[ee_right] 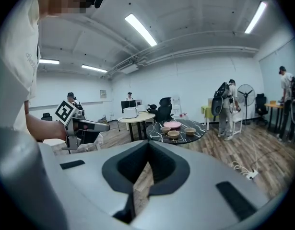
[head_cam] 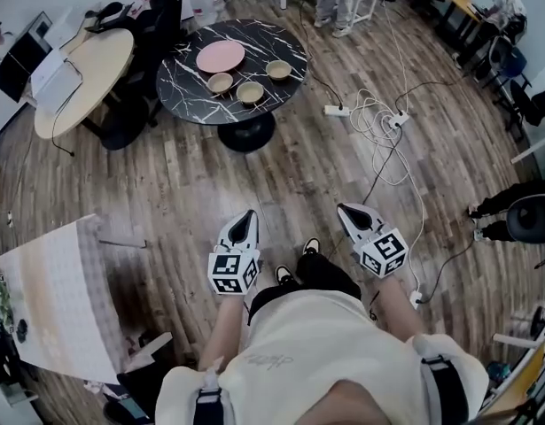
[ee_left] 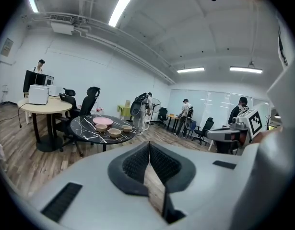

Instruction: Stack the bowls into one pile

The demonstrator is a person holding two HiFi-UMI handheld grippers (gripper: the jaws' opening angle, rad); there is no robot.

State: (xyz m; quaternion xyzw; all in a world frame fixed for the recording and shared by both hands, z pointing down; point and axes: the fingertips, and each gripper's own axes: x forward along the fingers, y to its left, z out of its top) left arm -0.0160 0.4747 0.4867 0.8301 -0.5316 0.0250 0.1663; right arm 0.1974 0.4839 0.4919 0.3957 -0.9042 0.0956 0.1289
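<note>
My left gripper [head_cam: 245, 217] has its jaws closed tip to tip, with nothing between them. My right gripper [head_cam: 347, 210] is the same, closed and empty. I hold both low in front of me, side by side and apart, over the wood floor [head_cam: 281, 175]. Well ahead stands a round black table [head_cam: 185, 91]. On it the three bowls sit unstacked: the left bowl [head_cam: 220, 82] and middle bowl [head_cam: 250, 92] near each other, the right bowl [head_cam: 278, 69] a little off. A pink plate [head_cam: 221, 57] lies just behind the left bowl.
</note>
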